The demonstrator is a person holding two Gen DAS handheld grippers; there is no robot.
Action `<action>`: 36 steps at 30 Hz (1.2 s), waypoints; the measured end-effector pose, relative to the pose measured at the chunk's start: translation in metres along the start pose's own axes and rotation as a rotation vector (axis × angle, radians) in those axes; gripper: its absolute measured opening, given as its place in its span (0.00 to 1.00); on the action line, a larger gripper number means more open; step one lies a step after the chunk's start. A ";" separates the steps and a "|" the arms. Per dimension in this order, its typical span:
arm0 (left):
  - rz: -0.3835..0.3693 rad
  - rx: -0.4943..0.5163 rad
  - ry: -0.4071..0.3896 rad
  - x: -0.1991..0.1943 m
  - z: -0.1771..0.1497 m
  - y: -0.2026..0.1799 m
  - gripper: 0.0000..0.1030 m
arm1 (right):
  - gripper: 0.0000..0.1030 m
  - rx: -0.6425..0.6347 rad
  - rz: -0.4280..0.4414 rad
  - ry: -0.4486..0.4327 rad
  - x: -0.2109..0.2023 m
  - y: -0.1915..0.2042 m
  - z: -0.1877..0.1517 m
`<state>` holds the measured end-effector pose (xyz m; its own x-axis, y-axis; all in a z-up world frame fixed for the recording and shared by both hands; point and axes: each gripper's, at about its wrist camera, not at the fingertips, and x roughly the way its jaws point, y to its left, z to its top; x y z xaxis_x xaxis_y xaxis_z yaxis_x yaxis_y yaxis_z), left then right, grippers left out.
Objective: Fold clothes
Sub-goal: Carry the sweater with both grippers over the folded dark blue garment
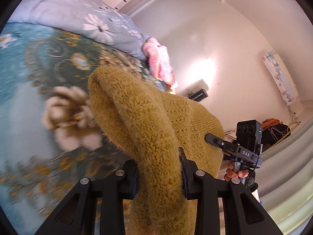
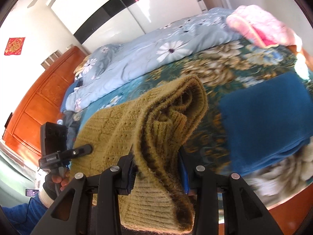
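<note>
Sweater: the mustard knit sweater (image 1: 148, 121) hangs bunched between both claws, lifted off the bed (image 2: 225, 82).
Left claw (image 1: 159, 173): clenched on a thick fold.
Right claw (image 2: 156, 173): clenched on the ribbed edge.
Long axis: runs claw to claw, sideways.
Bed: lies ahead of both claws, about equally near.
Neighbour: a folded blue garment (image 2: 264, 129) to the right.

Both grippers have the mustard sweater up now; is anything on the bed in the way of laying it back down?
Possibly: a folded blue garment lies on the bedspread right of the mustard sweater. The bedspread on its other side looks free.
</note>
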<state>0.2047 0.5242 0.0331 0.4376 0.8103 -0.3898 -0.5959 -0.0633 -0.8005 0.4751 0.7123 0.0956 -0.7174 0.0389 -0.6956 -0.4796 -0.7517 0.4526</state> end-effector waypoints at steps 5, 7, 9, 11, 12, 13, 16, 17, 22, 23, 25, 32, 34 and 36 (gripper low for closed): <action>-0.037 0.037 0.027 0.053 0.024 -0.034 0.33 | 0.38 0.009 -0.046 -0.008 -0.030 -0.041 0.024; -0.051 0.046 0.034 0.075 0.034 -0.046 0.33 | 0.38 0.016 -0.055 -0.013 -0.040 -0.057 0.033; -0.057 0.053 0.042 0.091 0.040 -0.054 0.33 | 0.38 0.018 -0.064 -0.015 -0.049 -0.074 0.042; -0.063 0.060 0.050 0.110 0.046 -0.062 0.33 | 0.38 0.020 -0.071 -0.015 -0.056 -0.092 0.052; -0.067 0.064 0.055 0.122 0.051 -0.066 0.33 | 0.38 0.019 -0.075 -0.015 -0.060 -0.100 0.057; -0.068 0.067 0.058 0.129 0.053 -0.069 0.33 | 0.38 0.018 -0.080 -0.014 -0.063 -0.108 0.062; -0.078 0.072 0.067 0.157 0.063 -0.080 0.33 | 0.38 0.018 -0.087 -0.013 -0.070 -0.133 0.072; -0.082 0.077 0.072 0.167 0.065 -0.084 0.33 | 0.38 0.018 -0.089 -0.013 -0.072 -0.141 0.076; -0.091 0.104 0.088 0.209 0.072 -0.101 0.33 | 0.38 0.010 -0.115 0.006 -0.080 -0.180 0.091; -0.095 0.103 0.090 0.217 0.073 -0.103 0.33 | 0.38 0.008 -0.123 0.011 -0.081 -0.187 0.093; -0.103 0.100 0.092 0.232 0.073 -0.107 0.33 | 0.38 0.004 -0.138 0.022 -0.083 -0.200 0.098; -0.076 0.110 0.066 0.255 0.058 -0.095 0.33 | 0.38 0.017 -0.106 0.058 -0.062 -0.245 0.103; -0.059 0.099 0.080 0.260 0.055 -0.084 0.33 | 0.38 0.038 -0.095 0.076 -0.048 -0.260 0.097; -0.044 0.095 0.089 0.263 0.052 -0.076 0.33 | 0.38 0.059 -0.100 0.102 -0.034 -0.273 0.089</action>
<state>0.3299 0.7719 0.0150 0.5199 0.7560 -0.3977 -0.6342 0.0297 -0.7726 0.5854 0.9743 0.0453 -0.6107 0.0420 -0.7908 -0.5772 -0.7073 0.4081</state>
